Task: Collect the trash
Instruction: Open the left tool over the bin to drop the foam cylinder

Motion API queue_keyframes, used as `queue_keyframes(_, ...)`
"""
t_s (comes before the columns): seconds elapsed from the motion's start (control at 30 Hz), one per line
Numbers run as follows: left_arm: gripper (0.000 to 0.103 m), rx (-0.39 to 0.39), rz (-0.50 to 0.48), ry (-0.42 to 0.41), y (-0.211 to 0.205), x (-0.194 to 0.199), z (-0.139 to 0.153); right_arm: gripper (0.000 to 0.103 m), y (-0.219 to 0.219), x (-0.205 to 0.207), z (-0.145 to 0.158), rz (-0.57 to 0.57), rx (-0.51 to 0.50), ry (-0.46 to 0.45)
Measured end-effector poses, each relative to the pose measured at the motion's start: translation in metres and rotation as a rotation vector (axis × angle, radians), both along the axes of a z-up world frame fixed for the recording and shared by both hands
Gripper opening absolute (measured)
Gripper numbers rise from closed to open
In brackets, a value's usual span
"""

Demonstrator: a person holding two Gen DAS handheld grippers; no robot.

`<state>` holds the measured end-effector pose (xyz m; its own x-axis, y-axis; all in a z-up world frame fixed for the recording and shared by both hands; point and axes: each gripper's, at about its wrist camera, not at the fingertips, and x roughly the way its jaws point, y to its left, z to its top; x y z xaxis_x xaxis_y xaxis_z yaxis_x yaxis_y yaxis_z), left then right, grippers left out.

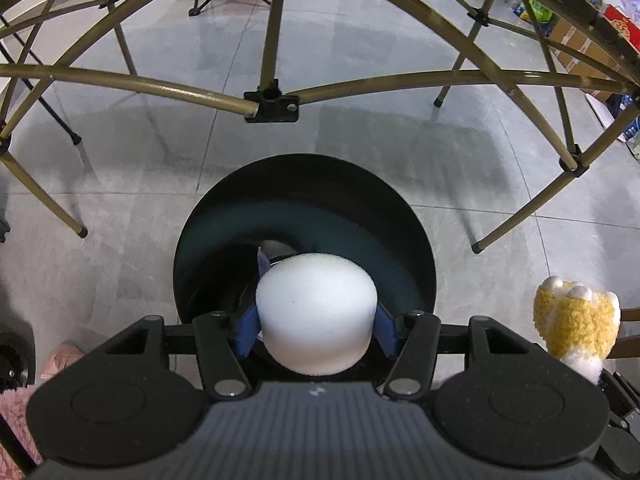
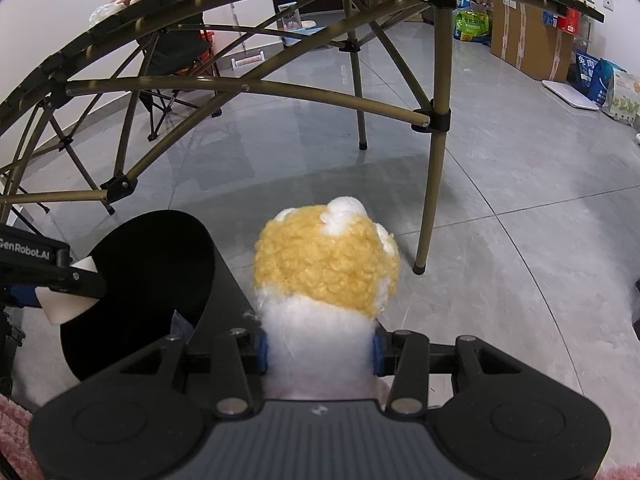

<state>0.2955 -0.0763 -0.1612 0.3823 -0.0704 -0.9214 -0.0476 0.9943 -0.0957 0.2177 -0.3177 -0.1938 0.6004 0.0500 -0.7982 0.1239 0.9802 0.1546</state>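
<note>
foam puck (image 1: 316, 312): matt, fine-pored; plush paw (image 2: 326, 264): curly fleece; bin (image 1: 304, 208): smooth dark plastic; floor (image 1: 360, 120): glossy tile

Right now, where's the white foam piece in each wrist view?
Left wrist: the white foam piece sits bottom centre, between the left gripper fingers, over the mouth of the black bin.
Right wrist: the foam shows at the far left edge, in the other gripper's fingers, at the bin's rim.
Shared landmark: the black bin; also the yellow plush paw.
</note>
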Motion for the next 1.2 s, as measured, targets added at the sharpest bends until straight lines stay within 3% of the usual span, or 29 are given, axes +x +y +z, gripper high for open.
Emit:
queue_keyframes(0.03,0.064,-0.001,0.003,0.007,0.000,0.000,-0.001,0.043,0.001,0.001,0.000,0.001,-0.001,0.000)
queue_keyframes(0.1,0.090,0.000,0.012,0.022,0.002,0.001,-0.002,0.043,0.001,0.001,0.000,0.002,-0.001,0.000)
queue_keyframes(0.23,0.103,0.015,0.015,0.029,0.001,0.001,-0.002,0.043,0.001,0.001,0.000,0.002,-0.002,0.001)
queue_keyframes(1.2,0.103,0.034,0.018,0.054,0.013,-0.006,0.001,0.043,0.009,0.004,-0.003,0.016,-0.030,0.026)
